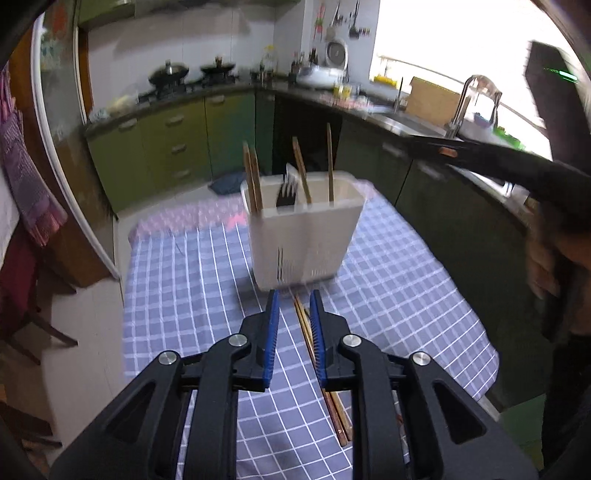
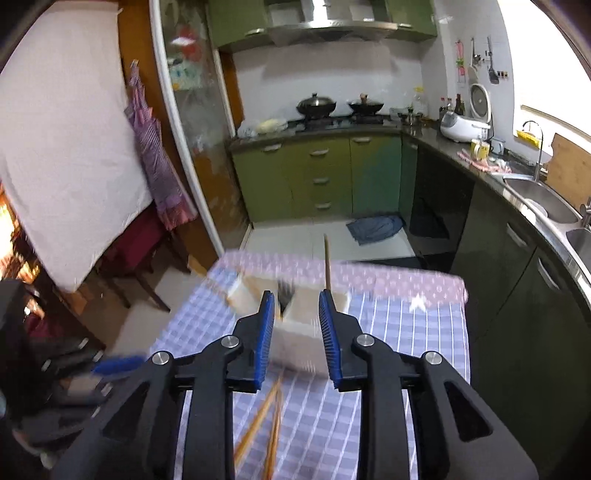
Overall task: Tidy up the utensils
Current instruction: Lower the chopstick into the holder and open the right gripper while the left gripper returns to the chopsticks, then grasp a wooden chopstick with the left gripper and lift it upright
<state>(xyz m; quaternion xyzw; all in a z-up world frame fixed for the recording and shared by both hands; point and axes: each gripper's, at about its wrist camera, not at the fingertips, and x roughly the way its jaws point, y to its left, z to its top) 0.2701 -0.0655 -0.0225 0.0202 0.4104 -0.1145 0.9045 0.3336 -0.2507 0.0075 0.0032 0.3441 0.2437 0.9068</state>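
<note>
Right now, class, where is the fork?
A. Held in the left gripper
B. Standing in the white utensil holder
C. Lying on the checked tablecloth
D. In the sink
B: the fork stands in the white utensil holder among upright chopsticks; the left gripper is open and holds nothing.

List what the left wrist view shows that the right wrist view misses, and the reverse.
Only the left wrist view: four chopsticks standing in the holder, and the faucet.

Only the right wrist view: the range hood and the white cloth hanging at left.

Both: the holder with a fork inside, a pair of chopsticks lying on the checked tablecloth, the woks on the stove, green cabinets, and each gripper, left and right, open and empty.
</note>
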